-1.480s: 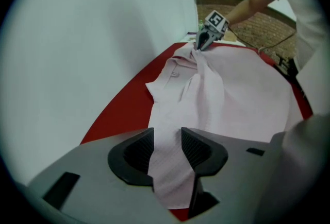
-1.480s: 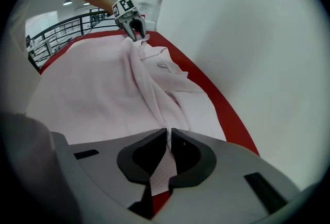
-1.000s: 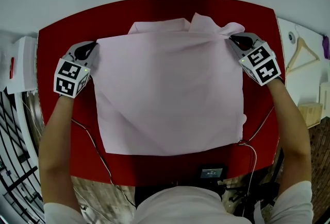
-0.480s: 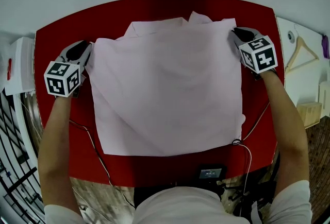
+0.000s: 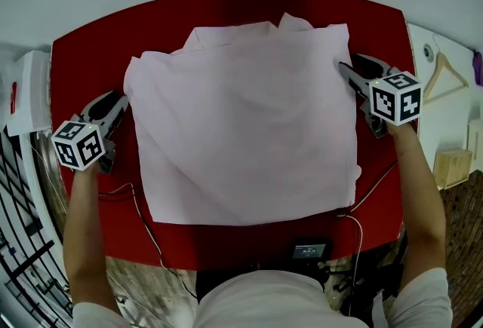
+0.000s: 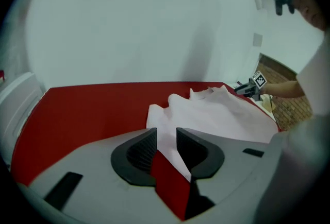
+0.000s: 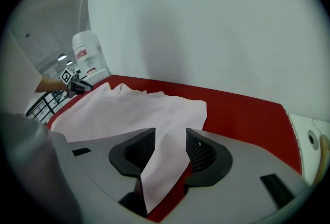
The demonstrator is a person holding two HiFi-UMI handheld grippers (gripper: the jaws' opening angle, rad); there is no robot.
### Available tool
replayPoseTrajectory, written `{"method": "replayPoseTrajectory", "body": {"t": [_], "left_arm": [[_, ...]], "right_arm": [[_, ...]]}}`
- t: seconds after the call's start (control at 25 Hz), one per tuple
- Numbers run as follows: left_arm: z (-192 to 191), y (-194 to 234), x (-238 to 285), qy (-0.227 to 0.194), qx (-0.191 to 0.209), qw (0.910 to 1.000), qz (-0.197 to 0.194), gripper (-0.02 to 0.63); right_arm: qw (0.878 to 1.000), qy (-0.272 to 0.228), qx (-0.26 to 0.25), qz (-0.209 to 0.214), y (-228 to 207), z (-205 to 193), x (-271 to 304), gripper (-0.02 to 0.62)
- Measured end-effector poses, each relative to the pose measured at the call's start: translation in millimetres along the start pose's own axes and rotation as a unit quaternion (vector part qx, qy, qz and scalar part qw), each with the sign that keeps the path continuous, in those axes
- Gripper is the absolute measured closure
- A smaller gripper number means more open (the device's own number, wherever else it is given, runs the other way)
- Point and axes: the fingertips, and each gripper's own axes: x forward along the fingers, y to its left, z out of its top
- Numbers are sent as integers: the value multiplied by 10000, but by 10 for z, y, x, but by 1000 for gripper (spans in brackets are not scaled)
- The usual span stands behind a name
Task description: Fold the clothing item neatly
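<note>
Head view: left gripper (image 5: pixel 118 99) and right gripper (image 5: pixel 347 63) fingers (image 5: pixel 353 80) just opened, garment (image 5: pixel 241 123) ungripped.

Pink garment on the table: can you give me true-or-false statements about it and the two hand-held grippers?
The pink garment lies spread on the red table. True.
The left hand-held gripper and right hand-held gripper clamp the cloth. False: their jaws have just been opening and stand apart; cloth lies loose between the right one's only.
The hand-held grippers sit at opposite sides of the garment. True.
A wooden hanger lies on the garment. False: it lies off the table, at the right.
</note>
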Motion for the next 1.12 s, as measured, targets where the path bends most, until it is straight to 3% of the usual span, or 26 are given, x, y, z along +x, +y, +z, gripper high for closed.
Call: {"method": "replayPoseTrajectory", "body": {"t": [0.24, 0.56, 0.6, 0.64, 0.72, 0.96, 1.12], "left_arm": [[-388, -342, -178, 470, -370, 9973, -421, 508], [-1025, -674, -222, 1390, -382, 9889, -360, 509], [-1063, -690, -207, 1412, -396, 9887, -314, 519], [-1085, -688, -197, 1384, -454, 9890, -260, 579], [-1099, -635, -221, 1205, -719, 9900, -159, 597], [-1191, -407, -524, 767, -1211, 9895, 205, 601], [-1266, -352, -594, 654, -1411, 9876, 219, 601]], "right_arm": [[9997, 121, 215, 22, 219, -255, -244, 423], [9954, 549, 711, -324, 276, -735, -231, 427], [9947, 593, 745, -377, 277, -762, -222, 443], [9944, 623, 746, -417, 277, -776, -221, 493], [9945, 627, 717, -433, 279, -766, -234, 559], [9940, 557, 773, -540, 192, -750, -330, 571], [9928, 555, 861, -618, 154, -798, -341, 571]]}}
